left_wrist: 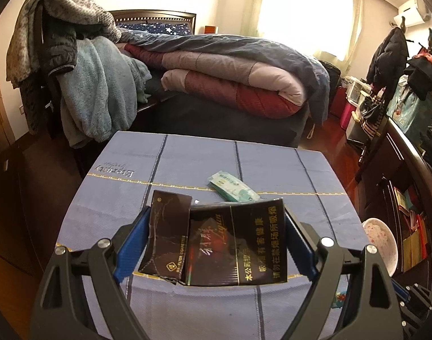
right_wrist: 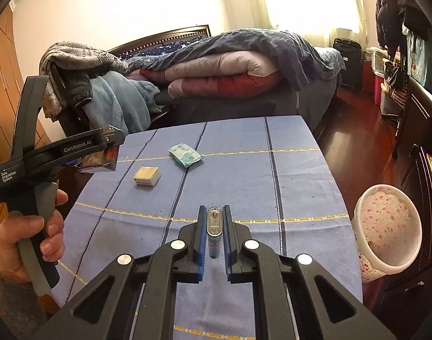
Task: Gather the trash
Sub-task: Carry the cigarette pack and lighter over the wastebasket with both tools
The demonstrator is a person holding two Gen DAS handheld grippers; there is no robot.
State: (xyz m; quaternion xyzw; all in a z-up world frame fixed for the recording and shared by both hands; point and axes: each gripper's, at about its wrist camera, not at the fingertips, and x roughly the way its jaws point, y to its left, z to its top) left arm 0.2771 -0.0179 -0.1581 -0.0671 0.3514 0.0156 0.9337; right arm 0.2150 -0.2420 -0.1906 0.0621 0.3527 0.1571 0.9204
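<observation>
Both hand-held grippers are loaded: the left gripper (left_wrist: 216,226) is spread wide and clamps a crushed black cigarette pack (left_wrist: 232,243) by its sides, its torn lid flap (left_wrist: 167,221) hanging loose, while the right gripper (right_wrist: 214,232) is nearly closed on a slim lighter (right_wrist: 214,226) held end-on between its blue pads. Biggest risk, as I judge it, lies with the pack: the flattened carton can buckle or slide out if the grip eases, and the loose flap could snag on the way to the bin. Next, the smooth, narrow lighter could twist or slip from the pads if tilted. Both loads sit above the table, whose blue striped cloth (right_wrist: 286,187) can bunch if dragged. Off the table's right edge stands a white flowered waste bin (right_wrist: 385,226), the likely drop point; its tilted mouth beside the edge makes a miss onto the floor possible. On the cloth, well apart from both grippers, lie a green tissue packet (right_wrist: 184,154) and a small pale box (right_wrist: 146,175), neither blocking the way.
</observation>
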